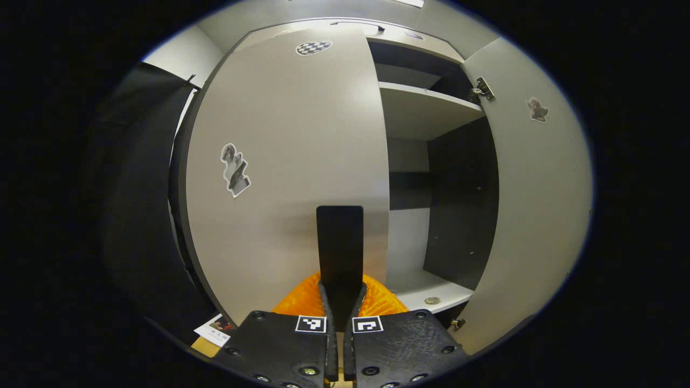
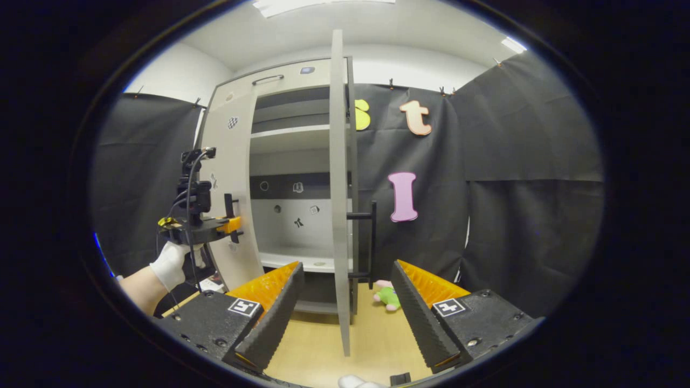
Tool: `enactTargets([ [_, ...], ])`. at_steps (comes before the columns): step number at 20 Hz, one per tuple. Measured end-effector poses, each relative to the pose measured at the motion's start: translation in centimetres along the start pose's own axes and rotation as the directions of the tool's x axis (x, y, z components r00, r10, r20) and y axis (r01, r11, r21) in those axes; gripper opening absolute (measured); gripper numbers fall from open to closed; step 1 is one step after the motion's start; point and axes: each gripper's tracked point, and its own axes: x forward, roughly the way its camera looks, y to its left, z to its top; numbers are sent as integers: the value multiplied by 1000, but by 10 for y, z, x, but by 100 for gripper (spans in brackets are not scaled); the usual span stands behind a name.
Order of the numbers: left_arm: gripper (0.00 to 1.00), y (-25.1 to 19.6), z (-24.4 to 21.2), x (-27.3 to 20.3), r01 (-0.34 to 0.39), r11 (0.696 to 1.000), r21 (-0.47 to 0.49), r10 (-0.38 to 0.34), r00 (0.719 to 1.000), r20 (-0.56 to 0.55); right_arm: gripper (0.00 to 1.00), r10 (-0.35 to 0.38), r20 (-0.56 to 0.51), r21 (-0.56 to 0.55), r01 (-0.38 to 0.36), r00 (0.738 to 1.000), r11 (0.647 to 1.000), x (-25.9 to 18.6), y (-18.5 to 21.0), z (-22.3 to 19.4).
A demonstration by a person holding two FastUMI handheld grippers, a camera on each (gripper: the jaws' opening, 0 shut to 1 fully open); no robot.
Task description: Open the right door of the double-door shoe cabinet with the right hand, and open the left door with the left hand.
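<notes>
The grey shoe cabinet point(image 2: 291, 145) stands with both doors off its front. Its right door point(image 2: 338, 188) is swung wide and seen edge-on, its black bar handle point(image 2: 372, 242) on the far side. My right gripper point(image 2: 346, 267) is open, one finger on each side of that door's edge without touching it. The left door point(image 1: 285, 161) is partly swung out. My left gripper point(image 1: 340, 285) is shut on the left door's black handle point(image 1: 339, 237). In the right gripper view, a gloved hand point(image 2: 170, 264) holds the left gripper point(image 2: 207, 226) at the left door point(image 2: 232, 161).
Bare shelves point(image 1: 426, 108) show inside the cabinet, with a small round disc point(image 1: 431, 300) on the bottom one. A green and pink toy point(image 2: 387, 295) lies on the wooden floor point(image 2: 372, 339) behind the right door. A printed card point(image 1: 215, 328) lies by the left door's foot.
</notes>
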Motion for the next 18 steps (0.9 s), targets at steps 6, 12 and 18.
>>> enactTargets([
  [6,3,16,-2,-40,0,1000,4,0,1000,-3,100,44,-7,-9,-45,999,999,-14,28,-6],
  [12,3,37,-3,-77,-21,1000,11,21,1000,-9,100,64,2,-2,-64,998,998,-34,47,-9],
  [18,2,69,-4,-110,-53,999,9,53,998,-19,100,76,-9,9,-76,997,997,-46,65,-16],
])
